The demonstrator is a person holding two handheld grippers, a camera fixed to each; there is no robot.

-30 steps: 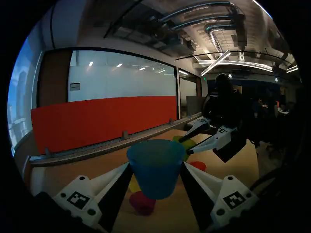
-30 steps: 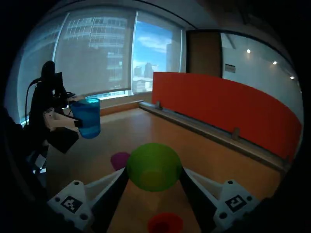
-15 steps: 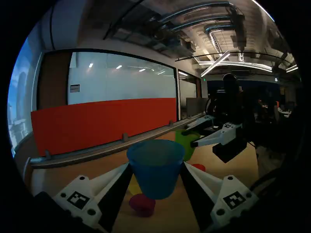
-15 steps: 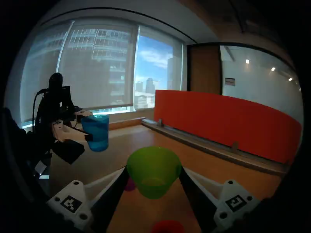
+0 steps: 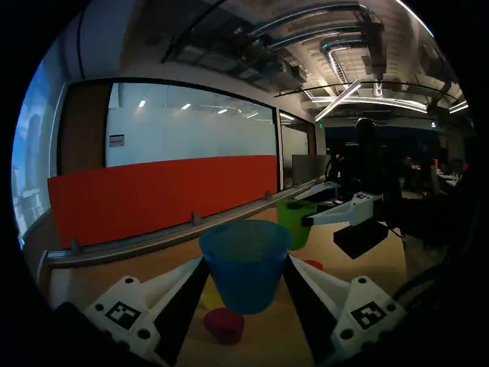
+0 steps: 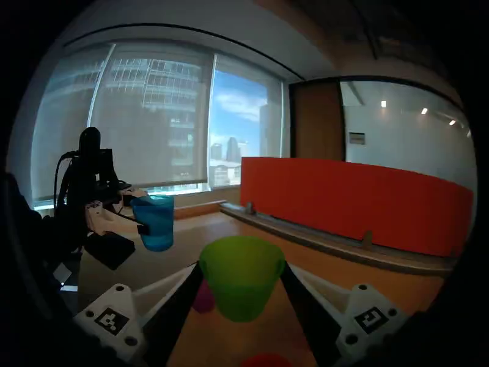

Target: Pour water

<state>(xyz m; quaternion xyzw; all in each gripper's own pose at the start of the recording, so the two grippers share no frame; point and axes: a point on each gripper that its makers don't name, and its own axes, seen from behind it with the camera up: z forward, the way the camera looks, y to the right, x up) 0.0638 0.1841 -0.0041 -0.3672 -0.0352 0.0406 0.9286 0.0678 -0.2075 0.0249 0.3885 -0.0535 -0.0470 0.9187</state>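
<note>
Since a second ago our right gripper (image 6: 241, 267) has tipped up to level, so the green cup (image 6: 241, 284) pinched between its two fingers now stands upright, mouth up, with both fingers pressing on its sides. Our left gripper (image 5: 246, 262) has hardly shifted. It grips the blue cup (image 5: 246, 278) the same way, upright, both fingers tight against its wall. We cannot tell whether either cup has water in it. Seen from the left gripper, the green cup hangs ahead and to the right, apart from the blue one, above the wooden table (image 5: 140, 269). Just below the left gripper's fingers a small magenta cup (image 5: 224, 323) sits on the table. An orange panel (image 5: 159, 189) runs along the table's far edge.
</note>
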